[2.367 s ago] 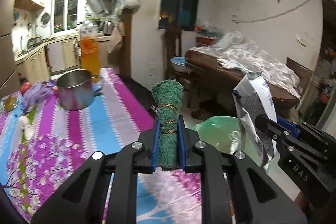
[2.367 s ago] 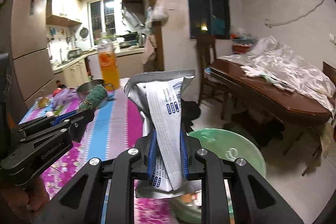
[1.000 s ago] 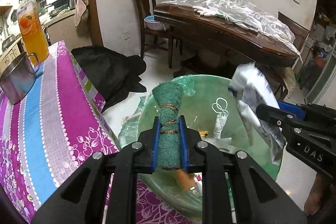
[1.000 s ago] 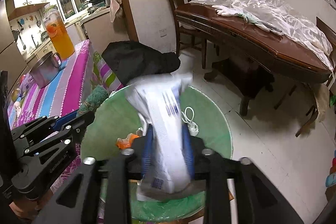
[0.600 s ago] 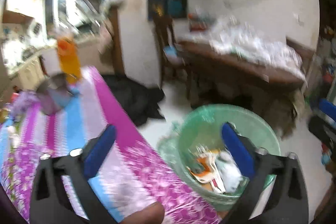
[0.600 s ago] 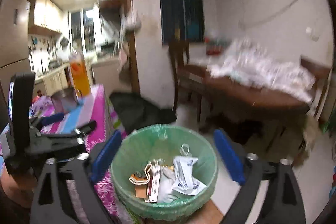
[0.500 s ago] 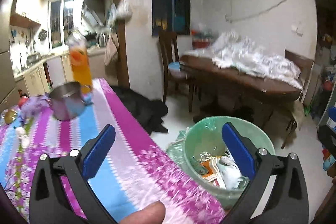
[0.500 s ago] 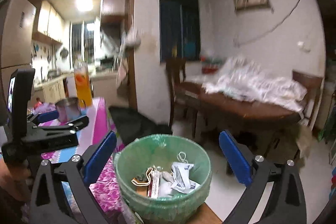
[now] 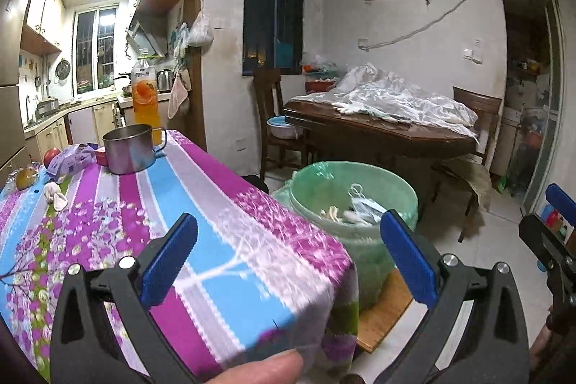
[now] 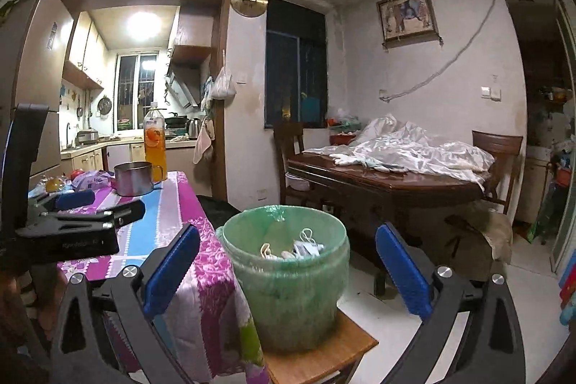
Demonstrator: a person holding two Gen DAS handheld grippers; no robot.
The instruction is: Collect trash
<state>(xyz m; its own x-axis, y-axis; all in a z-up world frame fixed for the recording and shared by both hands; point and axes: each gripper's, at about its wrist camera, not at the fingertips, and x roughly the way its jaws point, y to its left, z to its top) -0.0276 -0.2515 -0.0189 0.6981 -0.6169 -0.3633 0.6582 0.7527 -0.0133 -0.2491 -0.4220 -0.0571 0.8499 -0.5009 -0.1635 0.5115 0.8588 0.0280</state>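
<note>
Table (image 9: 201, 189) with striped floral cloth sits at left; near its far end lie a crumpled white scrap (image 9: 54, 195) and a purple wrapper (image 9: 70, 163), beside the steel pot (image 9: 129, 148) & juice bottle (image 9: 144, 96). Left hand-held gripper (image 9: 288, 261) has its jaws wide apart, nothing between. Right hand-held gripper (image 10: 288, 269) also gapes empty. Green-lined bin (image 10: 288, 272), right of the table, already holds trash. Scrap looks light & soft, prob. easy to crush; I would pinch it across its middle.
</note>
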